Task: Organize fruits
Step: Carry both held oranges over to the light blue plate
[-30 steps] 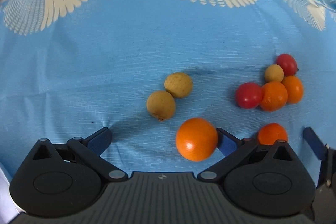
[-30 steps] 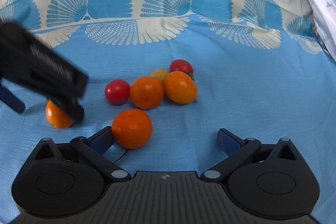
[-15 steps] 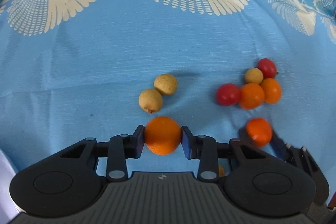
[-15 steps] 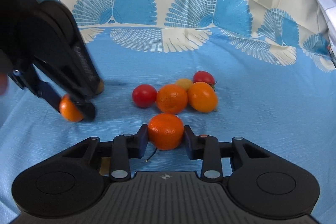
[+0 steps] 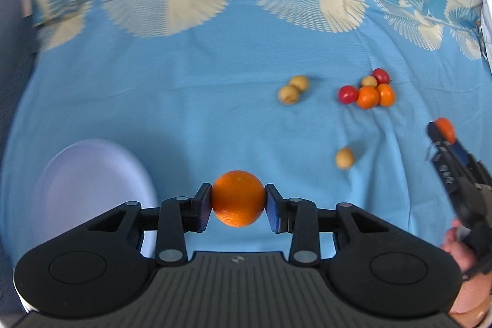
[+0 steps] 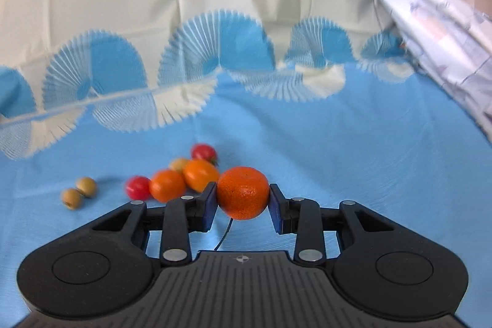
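My left gripper point(image 5: 238, 199) is shut on an orange point(image 5: 237, 192) and holds it above the blue cloth, right of a pale round plate point(image 5: 83, 171). My right gripper point(image 6: 243, 197) is shut on a mandarin point(image 6: 243, 192), lifted off the cloth; it also shows in the left wrist view point(image 5: 444, 128). A cluster of two red tomatoes, two oranges and a small tan fruit point(image 5: 369, 88) lies on the cloth, seen too in the right wrist view point(image 6: 181, 177). Two tan fruits point(image 5: 292, 89) lie left of it. One tan fruit point(image 5: 344, 157) lies alone.
A blue cloth with cream fan patterns point(image 5: 215, 82) covers the surface. A pale patterned fabric point(image 6: 430, 20) hangs at the right. A thin dark strand point(image 6: 226, 232) lies under the right gripper.
Both grippers have lifted and pulled back with their fruits held. The left one has moved left, bringing the plate into view. The fruit cluster now looks farther away.
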